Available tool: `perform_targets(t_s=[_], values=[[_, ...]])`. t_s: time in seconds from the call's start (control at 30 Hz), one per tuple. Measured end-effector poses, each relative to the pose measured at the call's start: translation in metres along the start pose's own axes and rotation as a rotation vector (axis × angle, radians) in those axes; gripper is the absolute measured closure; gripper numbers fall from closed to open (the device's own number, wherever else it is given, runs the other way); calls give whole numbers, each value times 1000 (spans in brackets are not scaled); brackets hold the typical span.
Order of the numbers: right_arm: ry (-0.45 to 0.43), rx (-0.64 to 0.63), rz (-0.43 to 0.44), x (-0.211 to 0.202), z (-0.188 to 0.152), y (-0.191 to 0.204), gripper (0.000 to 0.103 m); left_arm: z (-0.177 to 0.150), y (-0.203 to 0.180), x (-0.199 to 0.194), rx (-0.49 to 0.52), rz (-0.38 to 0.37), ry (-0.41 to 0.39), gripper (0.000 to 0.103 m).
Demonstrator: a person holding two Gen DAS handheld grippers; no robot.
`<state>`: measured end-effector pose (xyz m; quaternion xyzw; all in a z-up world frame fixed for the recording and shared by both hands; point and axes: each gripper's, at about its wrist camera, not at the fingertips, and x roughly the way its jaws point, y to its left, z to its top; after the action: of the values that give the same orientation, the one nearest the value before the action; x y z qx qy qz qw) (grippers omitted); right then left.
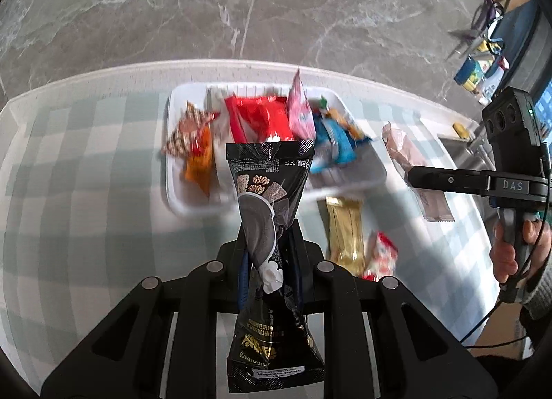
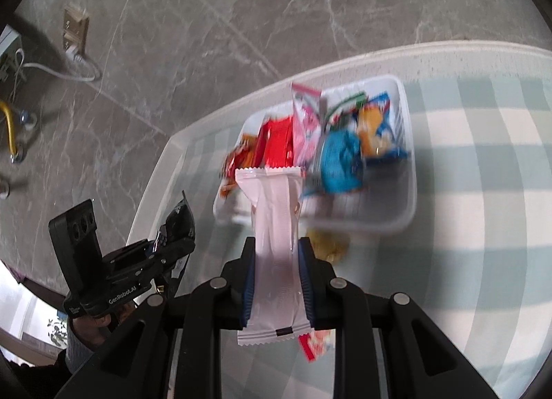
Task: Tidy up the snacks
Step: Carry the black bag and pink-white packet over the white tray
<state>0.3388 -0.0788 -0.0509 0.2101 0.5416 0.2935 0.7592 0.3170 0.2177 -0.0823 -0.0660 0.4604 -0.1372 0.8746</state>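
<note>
Your left tool (image 1: 267,250) is clamped on a black snack pouch (image 1: 267,192), pinching it at the waist so it flares above and below the pads; the pouch is off the table. Your right tool (image 2: 277,271) is clamped on a pale pink wafer-style packet (image 2: 276,223), pads pressed on both long edges, packet also lifted.

Just past the left tool, on the green-and-white checked table (image 1: 86,175), lie a gold packet (image 1: 345,226) and a red-and-white packet (image 1: 381,254), near each other. In the left wrist view, your right tool shows at the right edge, side-on, with the pink packet under its finger, and your hand (image 1: 510,247) on the grip.

Further out sits the white tray (image 1: 170,157), holding the sorted snacks: orange packets (image 1: 196,150) at its left end, a red packet (image 1: 262,116) in the middle, a pink packet (image 1: 300,109) standing upright beside it, blue packets (image 1: 334,140) at the right. Motion blur hides the labels.

Beyond the table edge is grey marble floor (image 1: 241,2). The right wrist view shows a wall socket (image 2: 74,33) with a white cable plugged in.
</note>
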Motion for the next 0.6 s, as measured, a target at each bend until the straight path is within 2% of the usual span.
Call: perform_targets(t_s=[0.3, 0.6], values=[[-31, 20, -30, 17, 51, -7, 78, 54, 13, 29, -11, -8, 2, 86], [-47, 39, -73, 35, 87, -19, 78, 86, 20, 59, -22, -10, 21, 86]])
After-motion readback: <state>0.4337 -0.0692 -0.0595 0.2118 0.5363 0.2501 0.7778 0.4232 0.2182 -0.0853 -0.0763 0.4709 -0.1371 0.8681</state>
